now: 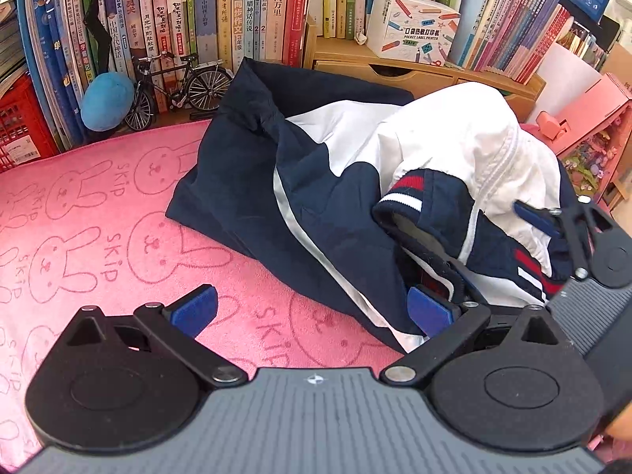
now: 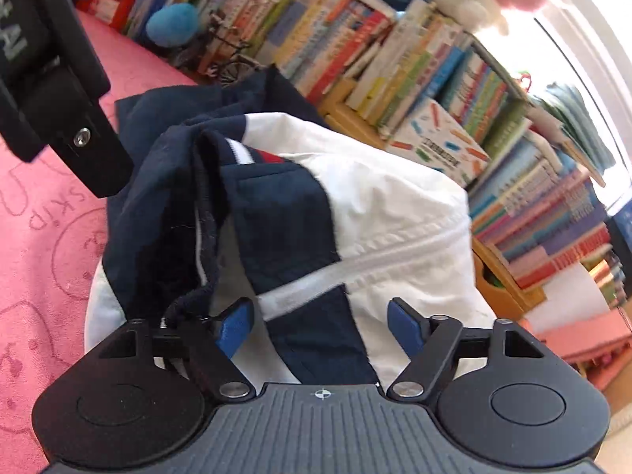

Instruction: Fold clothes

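Left gripper (image 1: pixel 312 310) spread wide, one pad at jacket (image 1: pixel 316 181) hem. Right gripper (image 2: pixel 320 326) wide too, straddling bunched navy-white cloth. Heaped loosely on pink mat (image 1: pixel 98 217). Advisable: pinched one layer only, then pulled flat.

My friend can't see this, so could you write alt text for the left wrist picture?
A navy and white jacket lies bunched on a pink bunny-print mat, with the left gripper open at its near edge. The right gripper meets it from the right; bookshelves stand behind.
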`<state>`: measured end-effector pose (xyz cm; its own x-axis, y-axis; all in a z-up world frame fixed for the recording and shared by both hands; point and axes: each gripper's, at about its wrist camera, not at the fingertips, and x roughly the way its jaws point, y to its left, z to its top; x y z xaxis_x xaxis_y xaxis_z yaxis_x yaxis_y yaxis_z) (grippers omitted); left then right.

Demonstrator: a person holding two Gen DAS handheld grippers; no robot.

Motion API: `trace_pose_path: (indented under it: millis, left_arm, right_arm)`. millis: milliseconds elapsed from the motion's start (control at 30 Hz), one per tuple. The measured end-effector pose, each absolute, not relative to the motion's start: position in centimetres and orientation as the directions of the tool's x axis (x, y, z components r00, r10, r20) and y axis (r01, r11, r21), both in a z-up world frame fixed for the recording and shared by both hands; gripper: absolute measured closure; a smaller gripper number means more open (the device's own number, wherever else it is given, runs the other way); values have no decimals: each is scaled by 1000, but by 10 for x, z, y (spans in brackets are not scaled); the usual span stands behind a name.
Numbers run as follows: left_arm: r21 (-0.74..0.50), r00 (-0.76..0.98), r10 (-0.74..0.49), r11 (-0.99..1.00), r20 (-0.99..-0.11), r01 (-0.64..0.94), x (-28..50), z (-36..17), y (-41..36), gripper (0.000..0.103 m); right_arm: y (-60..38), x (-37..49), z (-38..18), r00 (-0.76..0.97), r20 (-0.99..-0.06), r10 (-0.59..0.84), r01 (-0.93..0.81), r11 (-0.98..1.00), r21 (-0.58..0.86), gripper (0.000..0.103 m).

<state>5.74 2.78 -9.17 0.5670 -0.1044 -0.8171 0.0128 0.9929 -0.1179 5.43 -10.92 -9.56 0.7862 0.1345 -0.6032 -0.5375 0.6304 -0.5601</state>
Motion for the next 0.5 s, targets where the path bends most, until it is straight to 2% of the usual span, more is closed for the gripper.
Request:
trace_pose_path:
  millis: [33,133,200,267,300,333,500]
  left_arm:
    - [-120,566,-109,993,-817,18,55,-91,30,0]
    - [-115,583,-116,993,-804,39,56,-86,26,0]
    - [-127,591,-136,990,-795,57,60,-84,21,0]
    - [-130,591,-152,988,-792,80,67,-82,14,0]
    - [-123,591,-153,988,-792,92,70,-82,9,0]
    - [-110,589,-151,988,-794,106,74,-83,5,0]
    - [-50,578,-162,978,-800,205,83,-84,-24,0]
  right_arm:
    - [-109,55,-95,774,-611,166,-567,612,-551,50]
    - [-118,41,-87,748,-596,293,-637,571,-518,50]
    - [-116,35,-94,761,-577,298,-639,502,-583,48]
    - [-119,45,-99,777,-581,243,-610,518,-599,72]
    - [-125,54,-95,776,-592,218,-592,575,-564,90]
    - [-132,61,-90,782,-590,200,-566,626,-537,95]
    - [-179,55,-48,875,-448,182,-406,780,-476,96]
